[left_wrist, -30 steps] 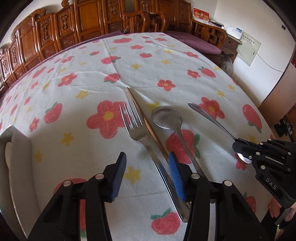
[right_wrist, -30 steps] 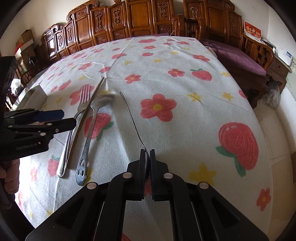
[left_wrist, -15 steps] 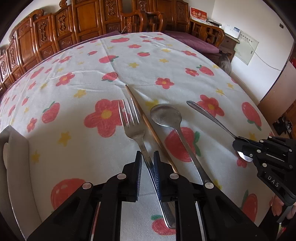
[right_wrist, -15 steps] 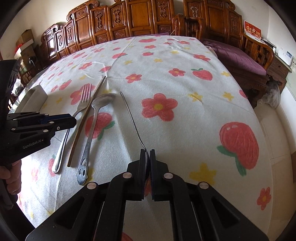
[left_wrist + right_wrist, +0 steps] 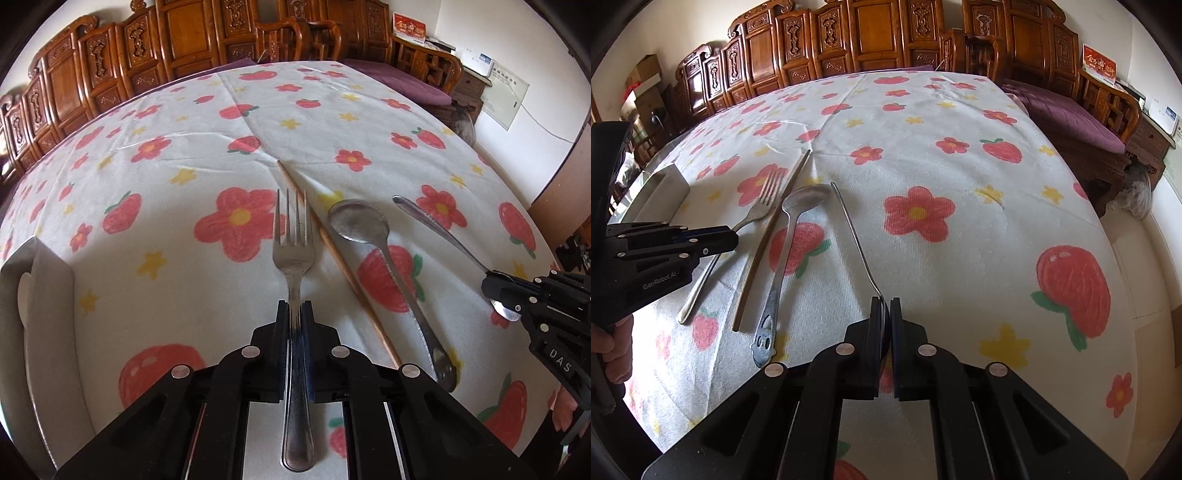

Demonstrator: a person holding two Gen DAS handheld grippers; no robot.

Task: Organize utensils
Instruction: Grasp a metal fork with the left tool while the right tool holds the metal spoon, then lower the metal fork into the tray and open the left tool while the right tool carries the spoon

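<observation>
A steel fork [image 5: 293, 254] lies on the flowered tablecloth [image 5: 177, 229], tines pointing away. My left gripper [image 5: 294, 310] is closing on its handle, and the pads press on it from both sides. In the right wrist view the left gripper [image 5: 727, 238] covers the middle of the fork [image 5: 764, 203]. Right of the fork lie one wooden chopstick [image 5: 343, 269] and a large spoon [image 5: 358, 221]. My right gripper [image 5: 885, 306] is shut on the bowl end of a thin small spoon [image 5: 855, 236], whose handle points away across the cloth.
A white open box [image 5: 48, 314] stands at the table's left edge, near the left gripper. Carved wooden chairs [image 5: 871, 40] line the far side. A purple-cushioned bench [image 5: 1071, 118] stands right of the table. A person's hand [image 5: 613, 343] holds the left gripper.
The left jaws went from wide open to shut on the fork handle. The fork has swung away from the chopstick and now lines up with the gripper. The right gripper has not moved.
</observation>
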